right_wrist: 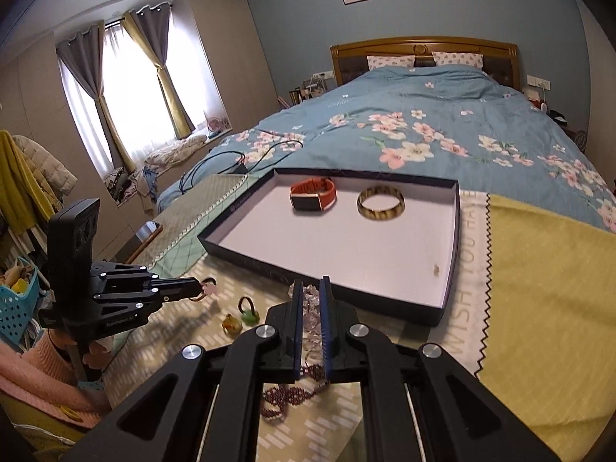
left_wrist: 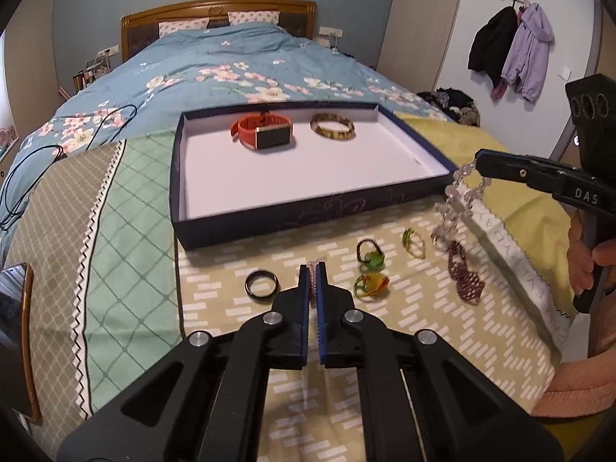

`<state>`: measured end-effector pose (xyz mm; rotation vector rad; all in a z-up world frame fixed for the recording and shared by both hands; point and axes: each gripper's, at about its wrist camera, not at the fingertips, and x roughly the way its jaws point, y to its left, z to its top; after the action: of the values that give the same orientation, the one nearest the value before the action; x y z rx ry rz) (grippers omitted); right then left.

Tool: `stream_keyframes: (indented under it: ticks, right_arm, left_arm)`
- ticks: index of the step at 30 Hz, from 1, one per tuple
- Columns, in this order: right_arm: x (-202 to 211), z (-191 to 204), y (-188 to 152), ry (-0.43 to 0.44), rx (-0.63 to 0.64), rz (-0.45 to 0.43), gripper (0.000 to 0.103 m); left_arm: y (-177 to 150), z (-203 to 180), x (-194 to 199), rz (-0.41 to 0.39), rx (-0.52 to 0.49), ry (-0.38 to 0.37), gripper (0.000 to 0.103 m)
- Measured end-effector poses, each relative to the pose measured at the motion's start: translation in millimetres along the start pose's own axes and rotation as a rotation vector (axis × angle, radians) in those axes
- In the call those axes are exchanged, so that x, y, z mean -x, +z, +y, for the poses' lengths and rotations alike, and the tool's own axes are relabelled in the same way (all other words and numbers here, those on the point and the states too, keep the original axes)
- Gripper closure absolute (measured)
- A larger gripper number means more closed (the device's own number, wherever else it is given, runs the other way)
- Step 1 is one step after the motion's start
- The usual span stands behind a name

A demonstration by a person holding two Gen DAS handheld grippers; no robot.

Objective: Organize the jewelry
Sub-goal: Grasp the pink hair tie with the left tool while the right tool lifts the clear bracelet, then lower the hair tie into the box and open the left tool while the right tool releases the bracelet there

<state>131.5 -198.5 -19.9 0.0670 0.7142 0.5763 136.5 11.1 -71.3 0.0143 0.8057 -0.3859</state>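
- The left gripper (left_wrist: 313,269) is closed to a slit on a small pink beaded piece (left_wrist: 313,288), low over the patterned cloth (left_wrist: 423,327) spread on the bed (left_wrist: 231,61).
- The right gripper (right_wrist: 308,288) is clamped on a clear crystal bead bracelet (left_wrist: 456,200), which dangles from its fingertips just outside the near right corner of the tray (left_wrist: 308,219).
- The dark-walled tray with a white floor lies on the cloth; inside, near its far wall, sit an orange smartwatch (left_wrist: 263,133) and beside it a tortoiseshell bangle (left_wrist: 333,127), apart from each other.
- On the cloth in front of the tray lie a black ring (left_wrist: 261,285), a green-stone ring (left_wrist: 371,256), a yellow-orange ring (left_wrist: 371,285), a small green beaded ring (left_wrist: 414,242) and a dark red beaded bracelet (left_wrist: 466,273), all apart from one another.
- A hand (left_wrist: 585,254) with a pink sleeve (left_wrist: 577,392) holds the right gripper's handle.
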Motion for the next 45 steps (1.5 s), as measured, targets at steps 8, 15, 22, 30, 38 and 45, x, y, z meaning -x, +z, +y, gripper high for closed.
stream_keyframes:
  ticks: [8, 15, 22, 30, 38, 45]
  right_arm:
    - [3.1, 1.0, 13.6, 0.006, -0.003, -0.034, 0.096]
    - [2.4, 2.9, 28.9, 0.003, 0.011, -0.061, 0.096]
    - [-10.0, -2.5, 45.3, -0.003, 0.0, -0.076, 0.096]
    - [-30.8, -11.7, 60.9, -0.018, -0.031, -0.081, 0.096]
    - [-52.8, -19.6, 72.3, -0.03, -0.066, -0.075, 0.096]
    - [-74.8, -23.9, 78.9, -0.02, -0.094, -0.065, 0.096]
  left_arm:
    - [18.3, -2.4, 15.9, -0.064, -0.02, -0.006, 0.099]
    - [35.9, -3.0, 18.8, -0.103, -0.037, 0.007, 0.099]
    - [55.3, 2.0, 12.5, -0.119, -0.033, 0.019, 0.1]
    - [72.5, 10.9, -5.7, -0.11, -0.04, 0.043, 0.1]
    - [83.2, 20.1, -26.7, -0.088, -0.03, 0.055, 0.1]
    - [92.7, 21.4, -45.0, -0.064, -0.05, 0.072, 0.1]
